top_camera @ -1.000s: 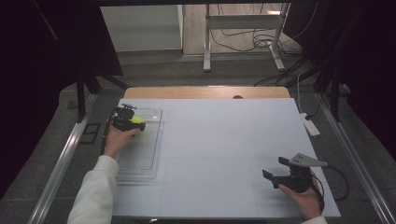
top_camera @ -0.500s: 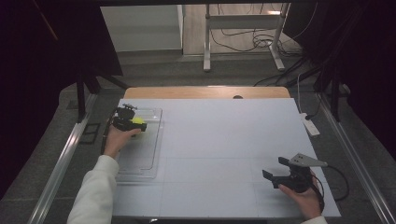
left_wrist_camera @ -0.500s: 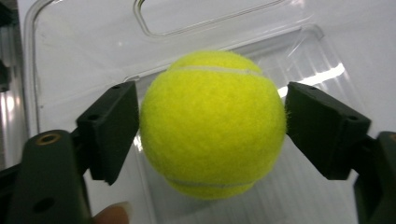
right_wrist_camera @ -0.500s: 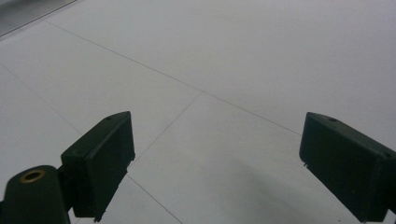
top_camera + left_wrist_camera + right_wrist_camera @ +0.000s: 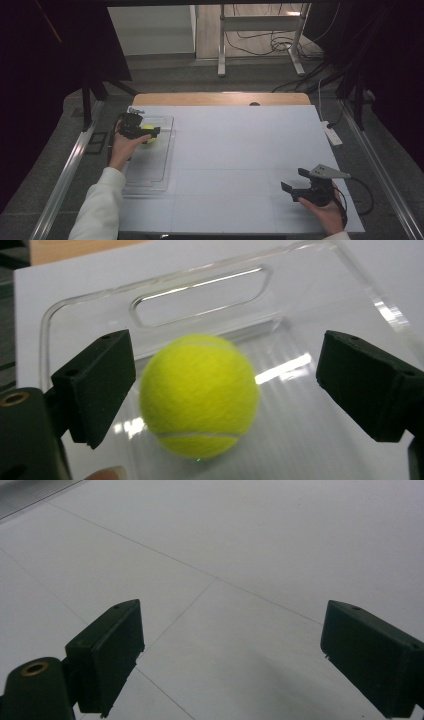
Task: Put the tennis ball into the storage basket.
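Inside clear tray (image 5: 90,315), yellow tennis ball (image 5: 199,395)

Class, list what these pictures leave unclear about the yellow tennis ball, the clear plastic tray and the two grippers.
- Yellow tennis ball: its underside is hidden by its own bulk in the left gripper view, so contact with the clear plastic tray is unsure.
- Tray: near end cut off by the bottom edge there.
- Left gripper: its jaws, just opening, are too small in the high view.
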A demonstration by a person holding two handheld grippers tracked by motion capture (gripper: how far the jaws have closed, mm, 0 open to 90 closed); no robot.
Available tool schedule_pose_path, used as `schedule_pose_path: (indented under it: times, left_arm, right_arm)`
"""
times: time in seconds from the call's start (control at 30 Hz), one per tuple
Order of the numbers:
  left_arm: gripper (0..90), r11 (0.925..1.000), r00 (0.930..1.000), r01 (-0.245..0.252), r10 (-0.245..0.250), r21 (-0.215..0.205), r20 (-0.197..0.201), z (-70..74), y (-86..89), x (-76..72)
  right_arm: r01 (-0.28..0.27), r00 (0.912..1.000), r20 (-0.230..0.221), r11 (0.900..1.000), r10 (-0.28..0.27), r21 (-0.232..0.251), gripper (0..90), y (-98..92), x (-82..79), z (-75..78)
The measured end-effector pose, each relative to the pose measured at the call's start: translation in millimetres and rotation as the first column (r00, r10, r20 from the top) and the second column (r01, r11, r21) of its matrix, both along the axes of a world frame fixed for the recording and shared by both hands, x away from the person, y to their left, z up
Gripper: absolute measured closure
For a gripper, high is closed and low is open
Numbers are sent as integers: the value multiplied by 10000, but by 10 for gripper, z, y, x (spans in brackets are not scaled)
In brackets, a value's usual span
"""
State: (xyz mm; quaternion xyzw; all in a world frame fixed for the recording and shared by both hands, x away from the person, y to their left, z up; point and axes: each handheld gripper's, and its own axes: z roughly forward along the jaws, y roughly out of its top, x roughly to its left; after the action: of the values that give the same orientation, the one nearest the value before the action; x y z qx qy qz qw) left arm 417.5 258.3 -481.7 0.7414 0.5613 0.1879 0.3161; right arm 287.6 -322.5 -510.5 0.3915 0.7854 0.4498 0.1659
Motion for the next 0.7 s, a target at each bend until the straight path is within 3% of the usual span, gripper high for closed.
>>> schedule_pose_path:
  times: [0.47,0.7]
  left_arm:
    - [111,9946,9941,786,-731,-678,799,169,-19,-217]
    - [120,9911,9901,1069,-987,-798,999,190,-42,-327]
  right_arm:
    - [-16,10000,34,10000,16,22,106,0,0,5]
    - [-45,10000,34,10000,45,6,106,11,1,5]
